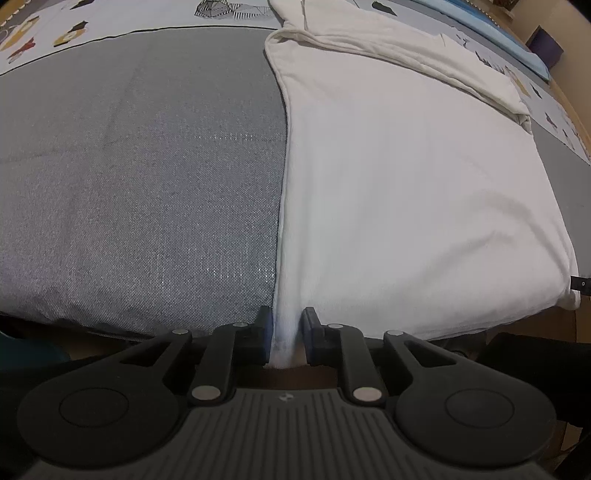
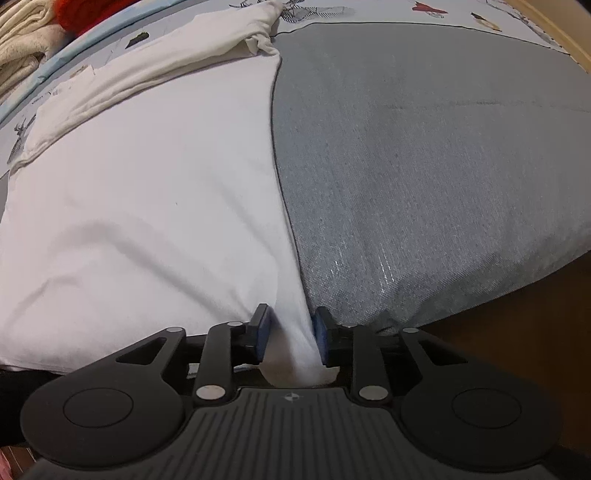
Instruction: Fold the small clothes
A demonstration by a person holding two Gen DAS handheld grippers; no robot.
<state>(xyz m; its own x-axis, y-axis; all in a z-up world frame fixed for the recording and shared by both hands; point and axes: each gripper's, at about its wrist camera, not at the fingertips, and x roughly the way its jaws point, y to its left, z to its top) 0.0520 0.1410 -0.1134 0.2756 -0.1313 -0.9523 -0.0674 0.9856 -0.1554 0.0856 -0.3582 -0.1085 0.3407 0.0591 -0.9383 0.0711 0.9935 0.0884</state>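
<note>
A white garment lies spread flat on a grey cloth surface, its far part folded over near the top. My left gripper is shut on the garment's near left corner at the table's front edge. In the right wrist view the same white garment fills the left half. My right gripper is shut on its near right corner, where the fabric bunches between the blue pads.
The grey cloth lies on a patterned sheet with small printed figures. A pile of cream and red fabric sits at the far left in the right wrist view. A wooden edge shows below the cloth.
</note>
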